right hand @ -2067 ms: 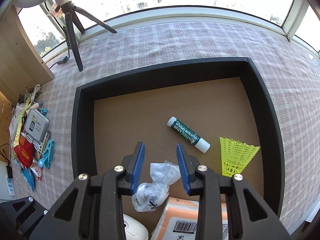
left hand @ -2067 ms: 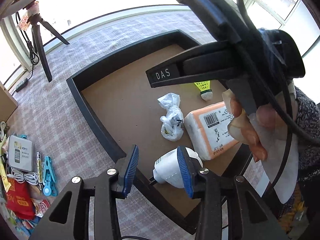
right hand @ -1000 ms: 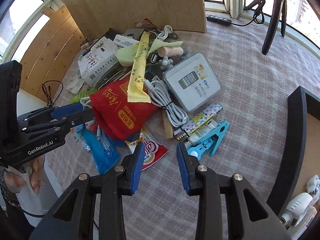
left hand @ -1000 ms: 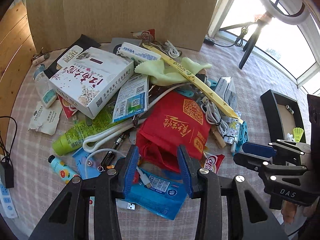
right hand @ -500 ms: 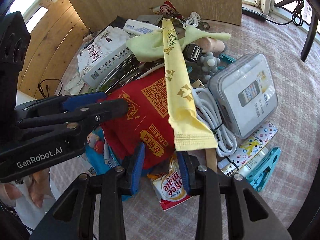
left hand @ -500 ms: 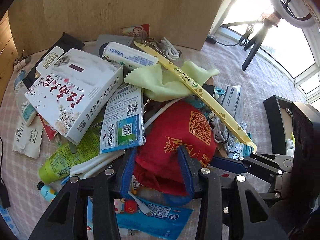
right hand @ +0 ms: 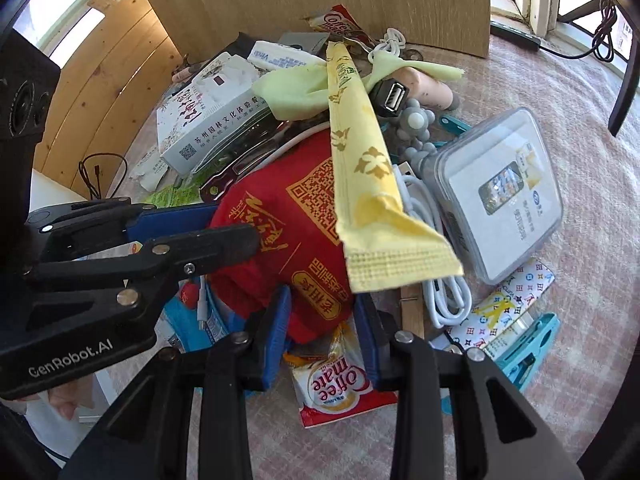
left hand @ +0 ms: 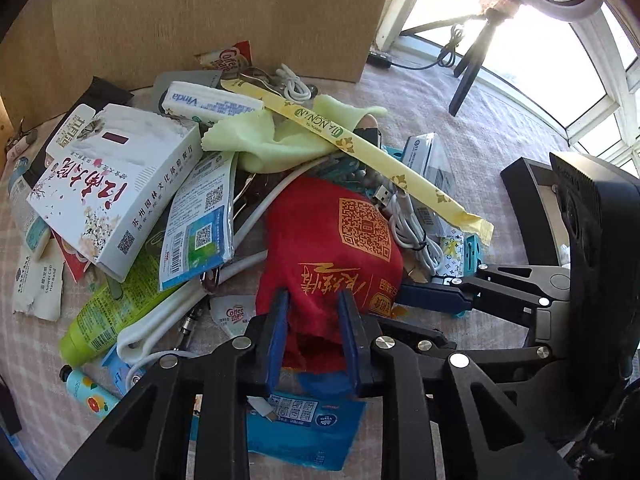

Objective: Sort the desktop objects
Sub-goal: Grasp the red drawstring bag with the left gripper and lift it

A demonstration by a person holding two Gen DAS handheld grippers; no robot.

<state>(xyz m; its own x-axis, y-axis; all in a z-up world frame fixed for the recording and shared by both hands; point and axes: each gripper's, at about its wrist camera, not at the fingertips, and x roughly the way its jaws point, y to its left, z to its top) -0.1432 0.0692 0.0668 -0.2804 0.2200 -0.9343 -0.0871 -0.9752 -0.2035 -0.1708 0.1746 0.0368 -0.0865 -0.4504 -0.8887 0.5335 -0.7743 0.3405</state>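
Note:
A red cloth pouch with gold print and a QR code lies in the middle of a heap of desk clutter; it also shows in the right wrist view. My left gripper is open, its blue pads on either side of the pouch's near edge. My right gripper is open too, its pads straddling the pouch's lower corner above a Coffee mate sachet. A long yellow sachet lies across the pouch. The black sorting tray is at the right.
Around the pouch lie a white printed box, a green tube, a pale green cloth, white cables, a clear plastic case, blue clips and a blue packet. A wooden board stands behind.
Both grippers left the black tray, swung over to the clutter heap and closed in low on the red pouch from two sides. The left jaws have narrowed around its edge.

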